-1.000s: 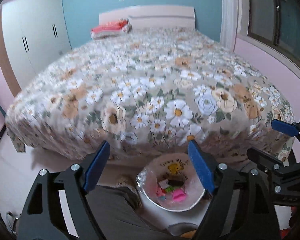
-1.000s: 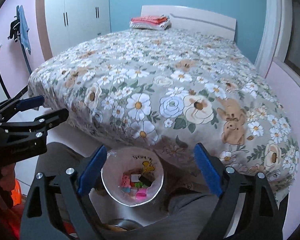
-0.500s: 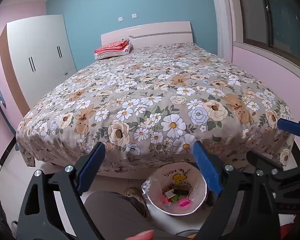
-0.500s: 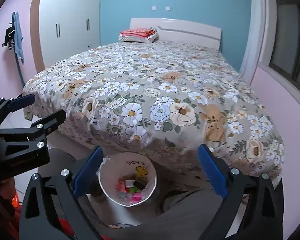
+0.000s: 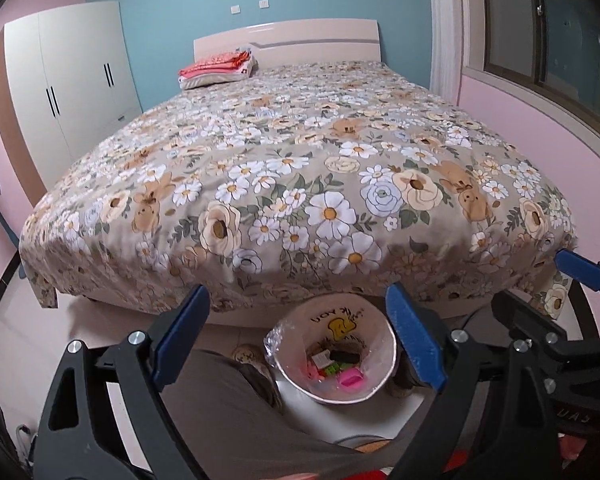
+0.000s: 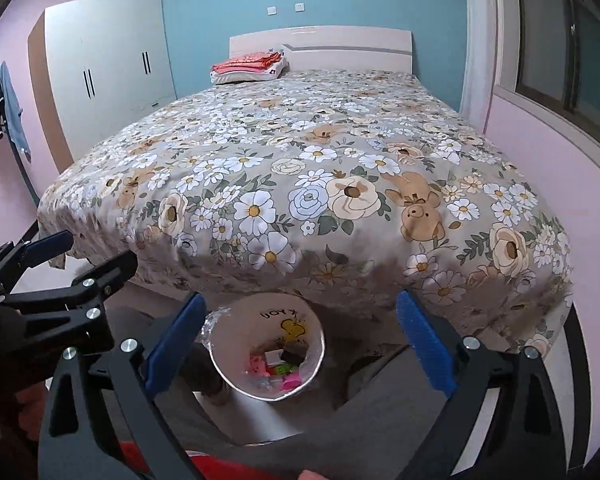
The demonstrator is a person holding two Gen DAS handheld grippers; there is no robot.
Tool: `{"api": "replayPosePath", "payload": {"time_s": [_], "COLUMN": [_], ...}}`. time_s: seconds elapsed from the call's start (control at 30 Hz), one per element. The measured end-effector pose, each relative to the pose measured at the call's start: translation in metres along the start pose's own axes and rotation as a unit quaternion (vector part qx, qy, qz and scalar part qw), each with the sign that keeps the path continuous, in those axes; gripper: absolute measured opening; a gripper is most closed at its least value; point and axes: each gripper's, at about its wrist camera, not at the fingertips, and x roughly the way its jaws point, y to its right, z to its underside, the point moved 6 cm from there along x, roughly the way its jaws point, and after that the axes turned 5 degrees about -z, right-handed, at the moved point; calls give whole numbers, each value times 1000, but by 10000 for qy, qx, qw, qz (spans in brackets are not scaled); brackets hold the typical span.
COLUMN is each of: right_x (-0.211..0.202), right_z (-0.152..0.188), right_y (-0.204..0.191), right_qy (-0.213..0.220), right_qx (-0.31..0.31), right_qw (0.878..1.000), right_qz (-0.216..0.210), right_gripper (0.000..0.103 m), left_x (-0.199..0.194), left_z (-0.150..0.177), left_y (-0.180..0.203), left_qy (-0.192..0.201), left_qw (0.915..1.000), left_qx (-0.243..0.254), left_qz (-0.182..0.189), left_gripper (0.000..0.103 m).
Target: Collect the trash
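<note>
A: Item one, left gripper (image 5: 296, 336): jaws standing wide apart, gripping nothing. Item two, right gripper (image 6: 300, 344): jaws likewise spread wide, carrying nothing.

B: And the trash?

A: Item three, bin (image 5: 374, 394): sitting on the floor at the foot of the bed (image 5: 292, 168), at 6 o'clock in both views, showing between the blue pads. Lined with clear plastic, holding scraps (image 6: 278, 372) in pink, green, white and black.

B: Anything lying loose?

A: None showing on the bedspread or the visible floor. Folded clothes (image 6: 248, 66) are resting at 12 o'clock by the headboard; hardly trash.

B: Risks?

A: The grippers are hanging near each other, so they could be knocking together if both reach in. The bin looks light; a pad catching the rim or liner could be tipping it and spilling the scraps.
</note>
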Motion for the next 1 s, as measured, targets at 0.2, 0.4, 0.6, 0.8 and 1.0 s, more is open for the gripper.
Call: {"api": "replayPosePath", "payload": {"time_s": [0.2,0.4,0.6,0.8,1.0], "right_x": [-4,-5,-5,-4,-3], "right_z": [0,0,-1,-1,-1], "right_y": [1,3,4,4,4], "right_qy": [17,28,35,20,9], "right_qx": [-16,-24,-37,-35,-18], "right_qw": [10000,10000,10000,10000,10000], "right_qz": [46,70,47,37,7], "right_gripper": [97,97,97,97,97], "left_x": [-2,-2,-2,-2,-1], "left_z": [0,-1,-2,-2,-2], "left_y": [5,7,7,7,7], "left_qy": [24,6,-1,-5,-8], "left_qw": [10000,10000,10000,10000,10000], "left_qx": [57,61,70,61,65], "left_qz": [17,37,33,34,34], "left_gripper": [88,88,88,88,88]}}
